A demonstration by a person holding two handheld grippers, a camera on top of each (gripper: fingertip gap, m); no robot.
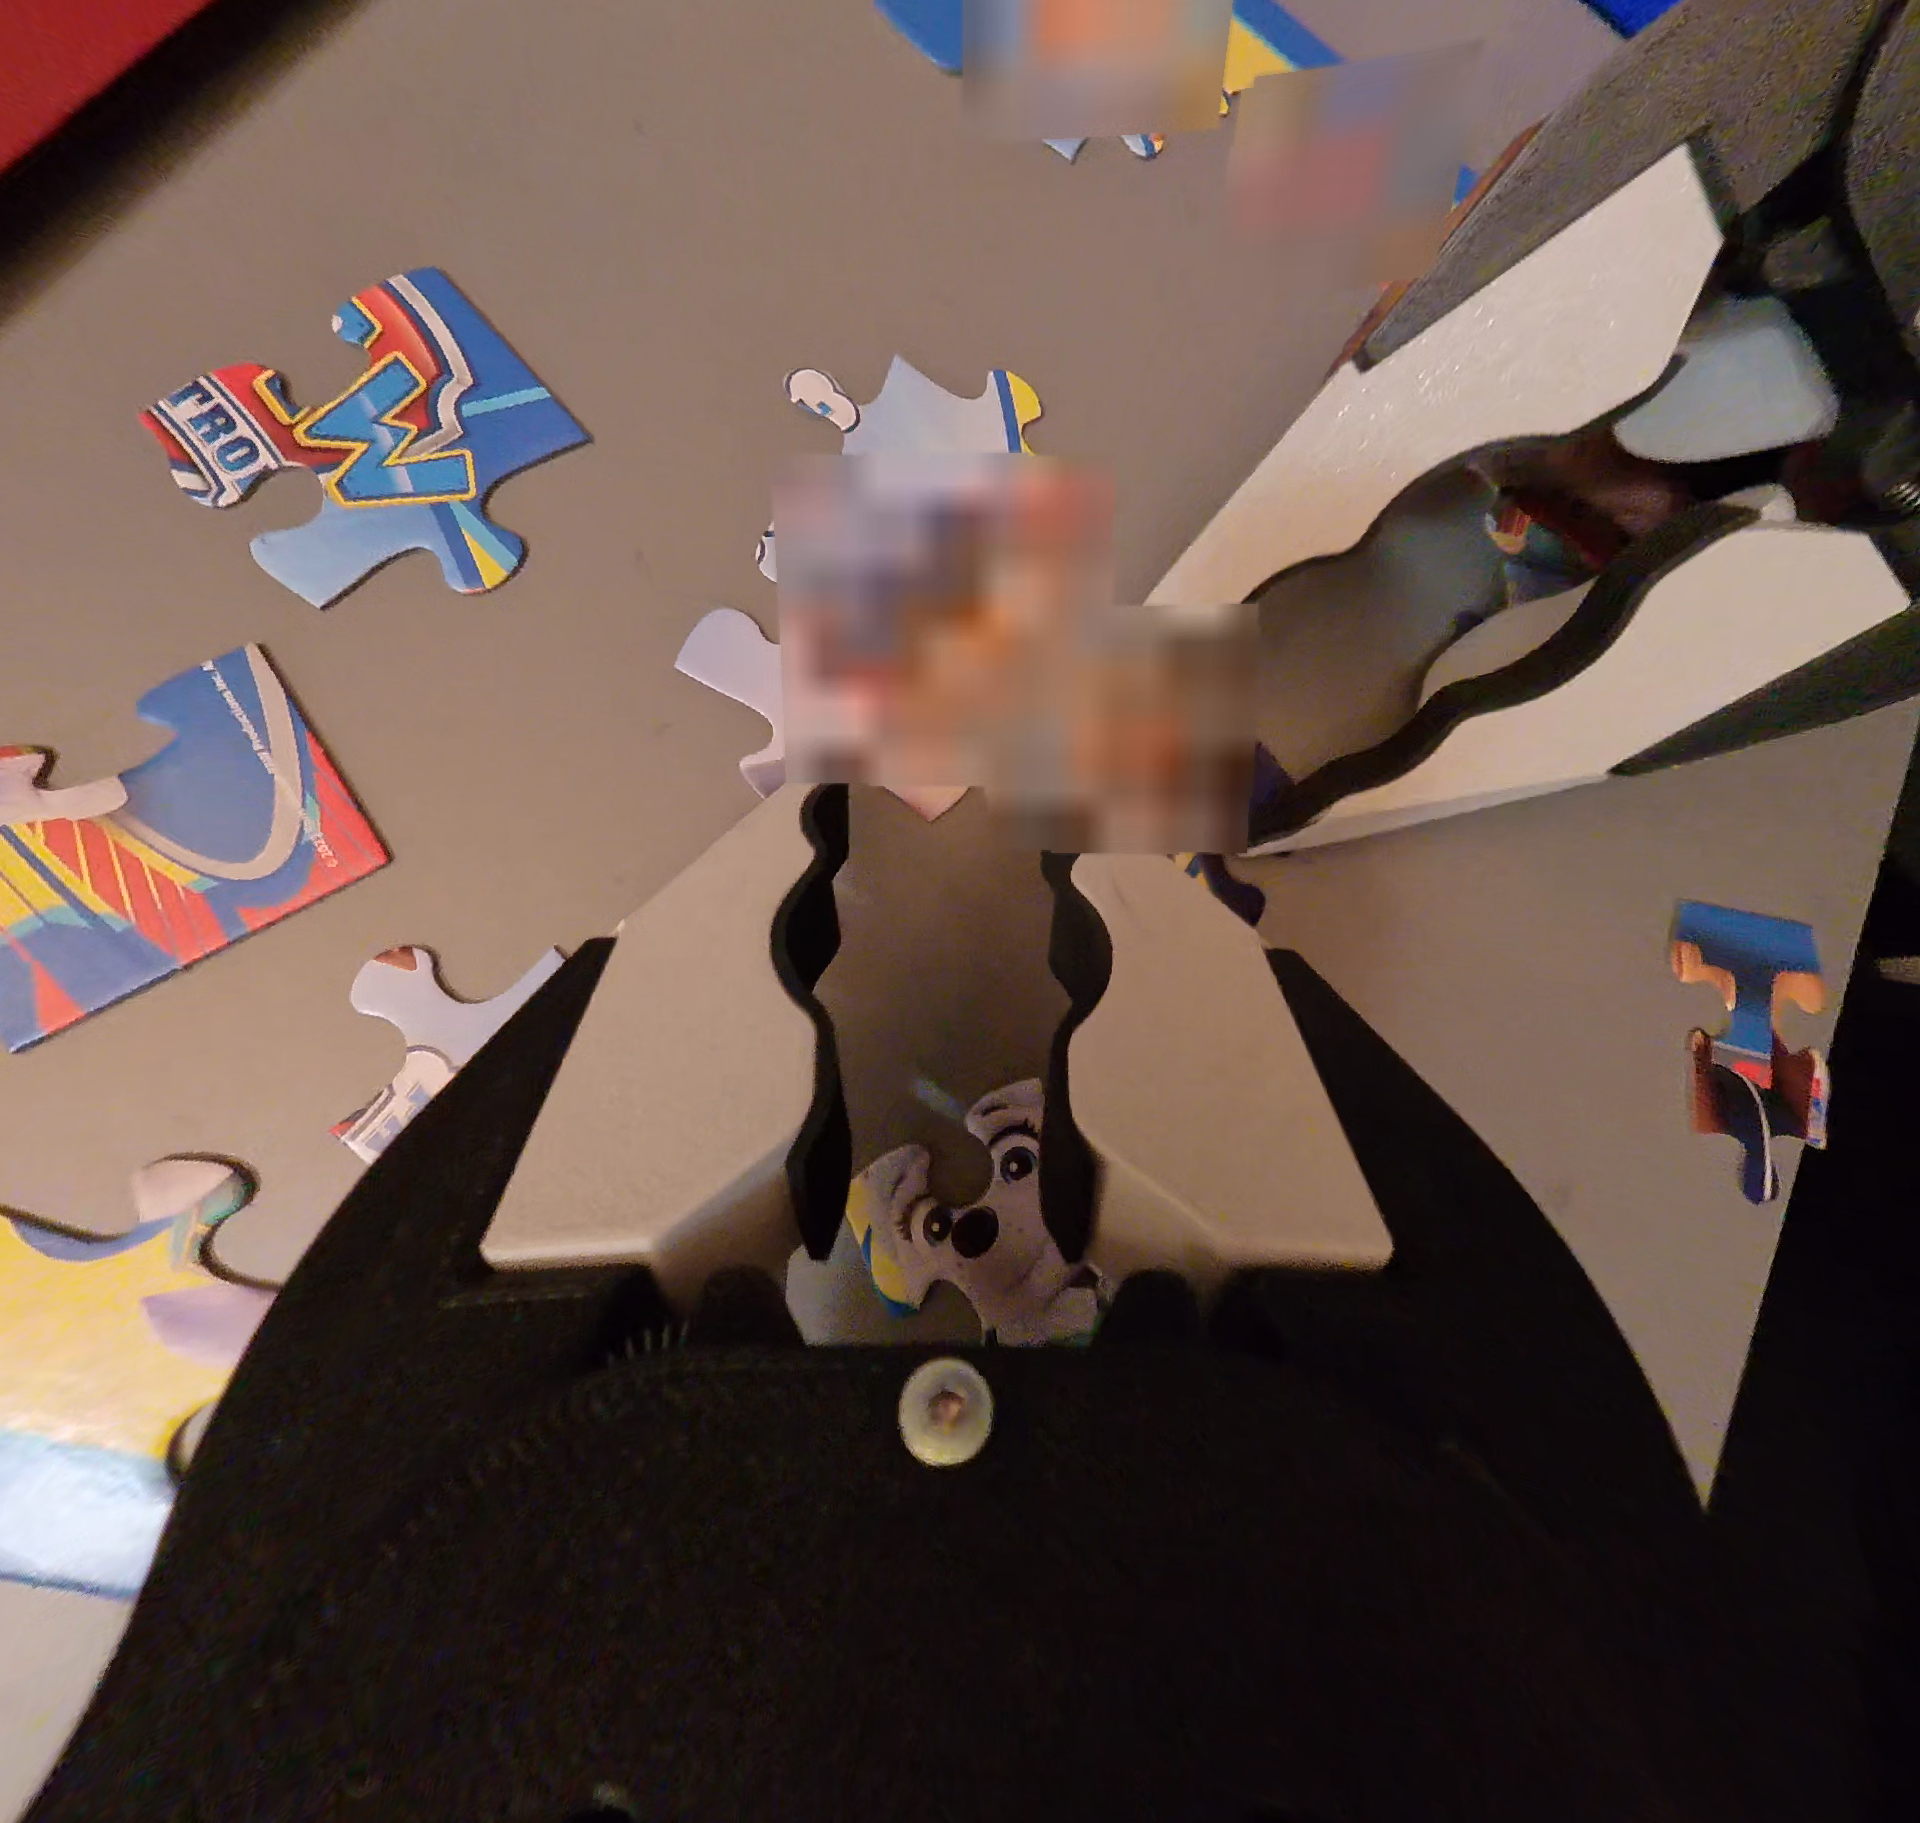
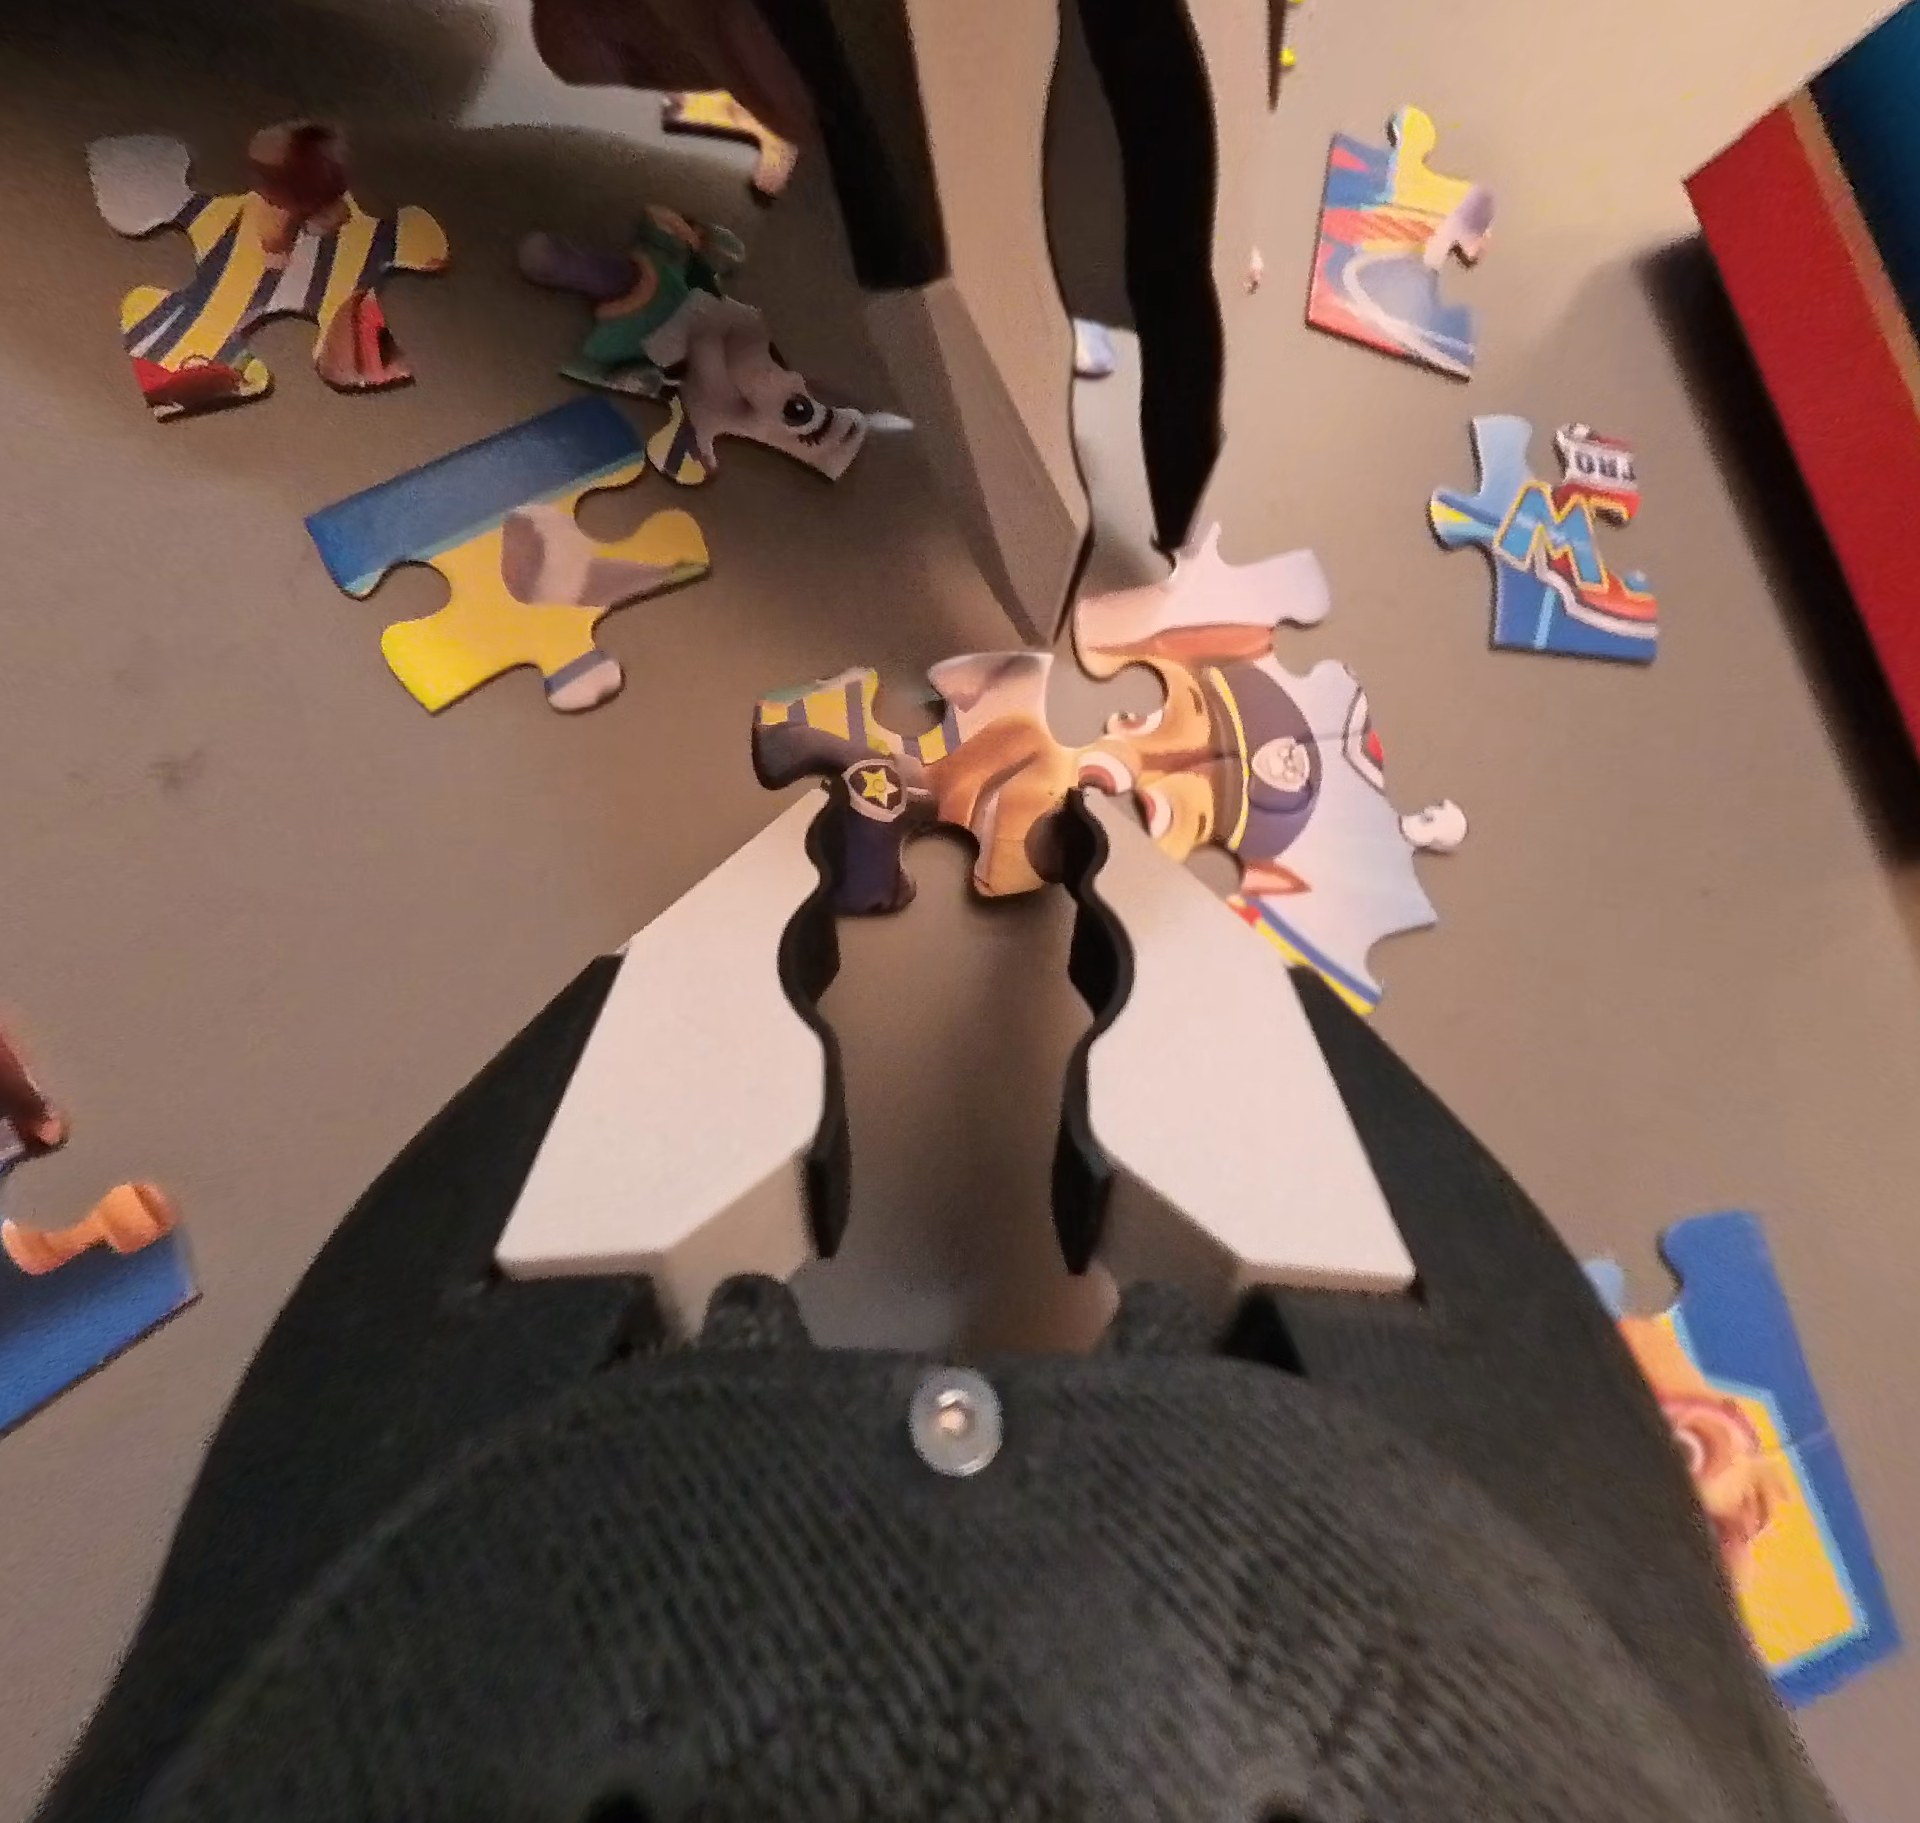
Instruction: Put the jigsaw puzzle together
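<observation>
Gripping a brown-and-navy puzzle piece [image 2: 925, 786] flat on the grey table [image 2: 208, 890], right gripper [image 2: 940, 838] clamps its edges beside a joined piece [image 2: 1247, 724], left gripper [image 1: 940, 838] apart, empty, near loose pieces [image 1: 364, 443].

mosaic patches [image 1: 940, 620] cover the joined pieces centre frame; yellow piece [image 1: 94, 1358] cut by left edge; red box [image 2: 1829, 339] cut off at right.
</observation>
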